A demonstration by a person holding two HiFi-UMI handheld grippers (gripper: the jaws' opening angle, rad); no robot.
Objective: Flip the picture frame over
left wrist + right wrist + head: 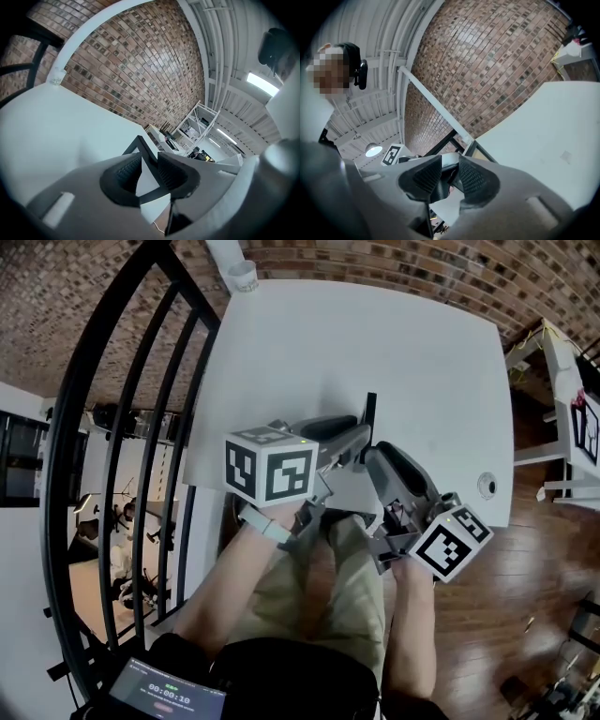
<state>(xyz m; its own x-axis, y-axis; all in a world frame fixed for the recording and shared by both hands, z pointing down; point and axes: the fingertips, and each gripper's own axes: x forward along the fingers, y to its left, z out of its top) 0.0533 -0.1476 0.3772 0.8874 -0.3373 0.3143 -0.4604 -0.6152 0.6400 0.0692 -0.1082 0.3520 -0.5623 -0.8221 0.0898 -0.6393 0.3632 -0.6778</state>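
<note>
The picture frame, thin and black-edged, stands on its edge near the front of the white table. My left gripper reaches it from the left. In the left gripper view the frame's corner rises between the pads of the left gripper, which stand open with a gap on the left side. My right gripper comes in from the right. In the right gripper view a dark edge of the frame sits between the pads of the right gripper, which is shut on it.
A white cup sits at the table's far left corner and a round grommet near its right front edge. A black railing runs along the left. Another white table stands at the right, and a brick wall lies behind.
</note>
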